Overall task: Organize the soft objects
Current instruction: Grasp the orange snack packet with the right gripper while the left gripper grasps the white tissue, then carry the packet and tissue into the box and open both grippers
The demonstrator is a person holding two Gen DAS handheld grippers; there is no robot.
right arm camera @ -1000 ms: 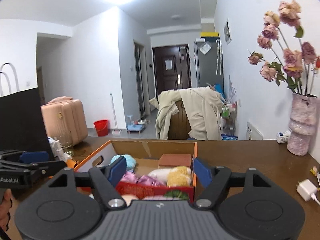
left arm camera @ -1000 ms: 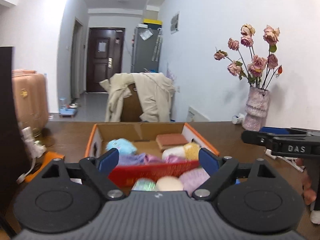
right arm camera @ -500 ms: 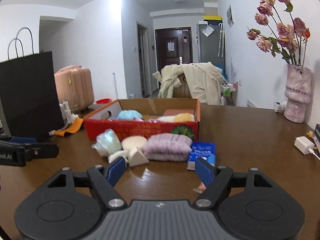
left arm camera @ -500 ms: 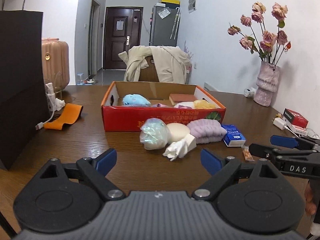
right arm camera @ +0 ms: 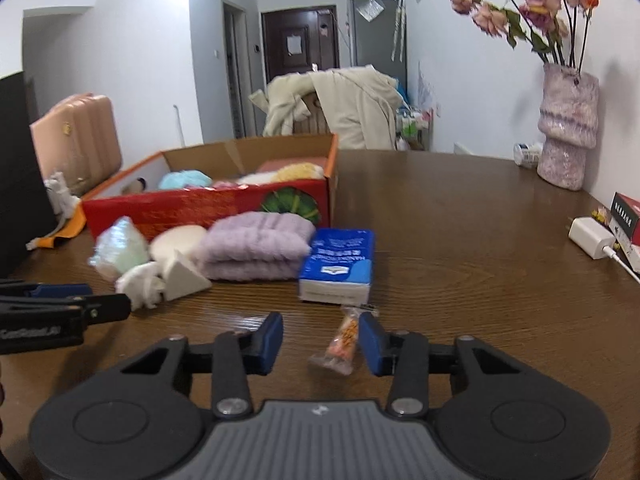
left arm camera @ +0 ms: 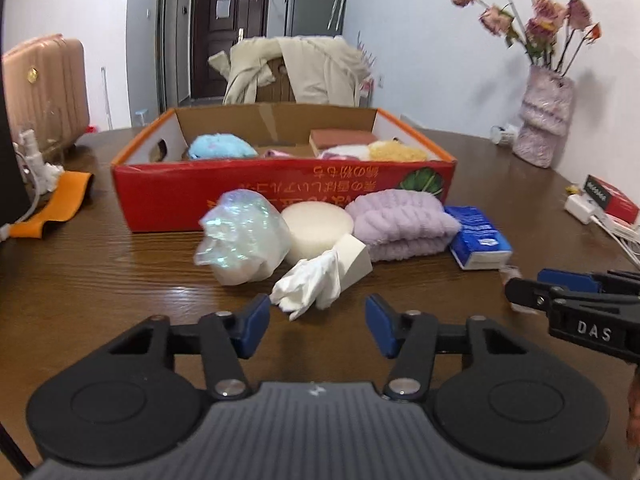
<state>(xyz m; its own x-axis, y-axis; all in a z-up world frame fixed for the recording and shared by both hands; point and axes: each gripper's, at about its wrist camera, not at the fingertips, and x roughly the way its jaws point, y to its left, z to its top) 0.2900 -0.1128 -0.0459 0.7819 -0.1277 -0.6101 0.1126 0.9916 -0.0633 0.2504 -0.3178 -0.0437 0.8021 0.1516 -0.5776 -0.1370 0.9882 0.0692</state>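
Note:
A red cardboard box (left arm camera: 280,196) (right arm camera: 208,208) on the wooden table holds several soft items. In front of it lie an iridescent bag (left arm camera: 240,236), a round cream sponge (left arm camera: 318,226), a white wedge sponge (left arm camera: 354,258), a crumpled white glove (left arm camera: 310,284), a folded lilac towel (left arm camera: 400,226) (right arm camera: 256,246) and a blue tissue pack (left arm camera: 478,238) (right arm camera: 340,264). My left gripper (left arm camera: 318,324) is open, just short of the glove. My right gripper (right arm camera: 320,338) is open around a small snack wrapper (right arm camera: 342,340) lying on the table.
An orange strap (left arm camera: 52,208) and white cables lie at the left by a black bag. A vase of dried roses (right arm camera: 566,128) stands at the far right. A white charger (right arm camera: 592,238) and red carton (left arm camera: 610,200) sit at the right edge.
Both grippers have dropped lower and moved forward towards the table. The left now has the glove just ahead of its fingers; the right now straddles the snack wrapper.

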